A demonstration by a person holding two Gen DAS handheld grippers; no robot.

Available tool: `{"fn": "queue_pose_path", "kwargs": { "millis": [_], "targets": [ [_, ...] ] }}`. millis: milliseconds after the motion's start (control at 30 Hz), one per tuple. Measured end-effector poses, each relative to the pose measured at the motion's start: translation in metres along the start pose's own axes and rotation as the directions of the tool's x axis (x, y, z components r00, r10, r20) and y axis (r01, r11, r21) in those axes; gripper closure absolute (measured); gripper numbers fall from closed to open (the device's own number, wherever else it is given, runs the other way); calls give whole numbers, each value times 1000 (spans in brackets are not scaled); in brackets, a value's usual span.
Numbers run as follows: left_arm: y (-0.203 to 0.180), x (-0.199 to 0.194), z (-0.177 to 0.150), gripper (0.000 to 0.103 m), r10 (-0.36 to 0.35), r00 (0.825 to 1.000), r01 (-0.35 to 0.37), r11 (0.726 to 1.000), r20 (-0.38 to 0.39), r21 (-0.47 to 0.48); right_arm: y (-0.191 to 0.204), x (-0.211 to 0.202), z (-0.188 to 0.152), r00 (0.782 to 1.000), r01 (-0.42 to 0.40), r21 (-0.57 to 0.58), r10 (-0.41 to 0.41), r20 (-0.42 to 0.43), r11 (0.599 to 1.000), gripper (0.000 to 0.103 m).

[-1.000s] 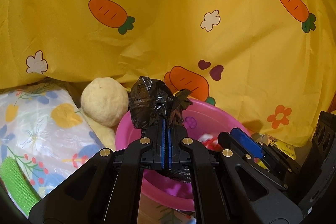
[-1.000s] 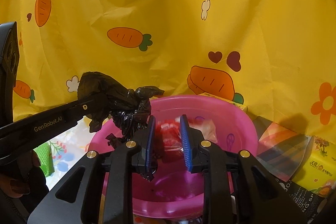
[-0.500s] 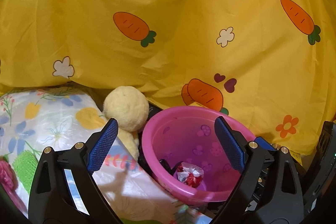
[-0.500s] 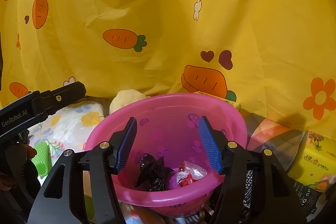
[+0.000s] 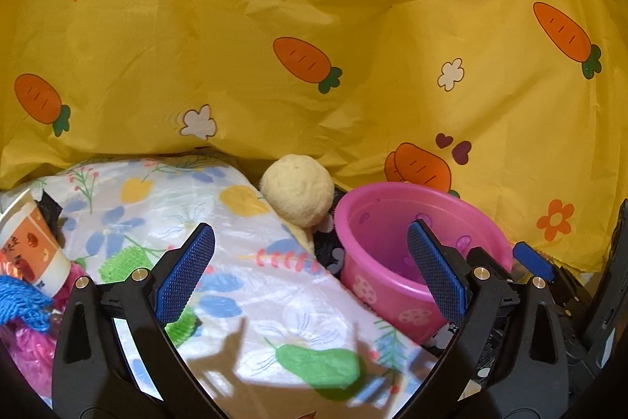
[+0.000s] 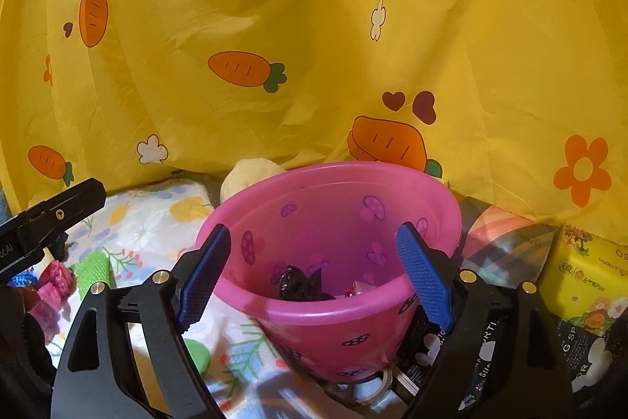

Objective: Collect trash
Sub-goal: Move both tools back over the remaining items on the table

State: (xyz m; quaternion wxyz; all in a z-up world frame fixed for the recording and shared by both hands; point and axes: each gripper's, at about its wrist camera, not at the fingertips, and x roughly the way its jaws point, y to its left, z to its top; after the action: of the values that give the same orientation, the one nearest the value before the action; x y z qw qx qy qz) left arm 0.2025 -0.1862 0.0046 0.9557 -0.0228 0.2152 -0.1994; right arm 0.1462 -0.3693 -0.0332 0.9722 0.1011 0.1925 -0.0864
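We see the left gripper (image 5: 310, 273) spread wide with nothing between its blue pads, poised over the floral plastic sheet (image 5: 251, 285). The pink basin (image 5: 392, 285) sits to its right, beside a pale plush ball (image 5: 298, 189). The right gripper (image 6: 314, 277) is likewise wide apart and holds nothing; its fingers straddle the basin's near rim. Inside the basin, just beyond those fingertips, lie a crumpled black bag (image 6: 300, 287) and a red-and-white wrapper (image 6: 355, 289). A paper cup (image 5: 29, 242) and pink scraps (image 6: 55, 281) lie far left.
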Motion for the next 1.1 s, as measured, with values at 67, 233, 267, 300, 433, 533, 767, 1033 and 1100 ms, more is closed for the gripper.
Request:
{"fn": "queue_pose_path", "kwargs": {
  "millis": [67, 233, 267, 300, 433, 533, 767, 1033, 1100],
  "targets": [
    [7, -12, -4, 6, 21, 1000, -21, 1000, 6, -10, 7, -8, -2, 1000, -1, -12, 2, 8, 1000, 19],
    [20, -37, -15, 6, 72, 997, -72, 997, 7, -22, 27, -31, -9, 999, -11, -36, 12, 36, 999, 19],
    [22, -41, -18, 6, 76, 997, -76, 997, 3, -25, 30, -35, -10, 999, -11, -40, 12, 40, 999, 19],
    [25, -45, -20, 6, 79, 997, -78, 996, 2, -29, 34, -40, -12, 999, -15, -43, 17, 45, 999, 19],
    [34, -64, -30, 6, 109, 994, -109, 994, 6, -25, 45, -53, -19, 998, -31, -51, 33, 45, 998, 19],
    [43, -79, -37, 6, 140, 990, -140, 990, 20, -26, 54, -62, -25, 998, -47, -52, 49, 41, 998, 19],
    [72, -113, -55, 6, 231, 973, -229, 972, 28, -50, 84, -74, -38, 994, -110, -78, 112, 15, 991, 19],
    [125, -149, -75, 6, 370, 929, -367, 926, 20, -89, 132, -85, -51, 979, -206, -134, 205, -19, 969, 19],
    [141, -158, -79, 6, 409, 913, -405, 908, 12, -106, 143, -86, -54, 974, -225, -149, 224, -26, 963, 19]
  ]
}}
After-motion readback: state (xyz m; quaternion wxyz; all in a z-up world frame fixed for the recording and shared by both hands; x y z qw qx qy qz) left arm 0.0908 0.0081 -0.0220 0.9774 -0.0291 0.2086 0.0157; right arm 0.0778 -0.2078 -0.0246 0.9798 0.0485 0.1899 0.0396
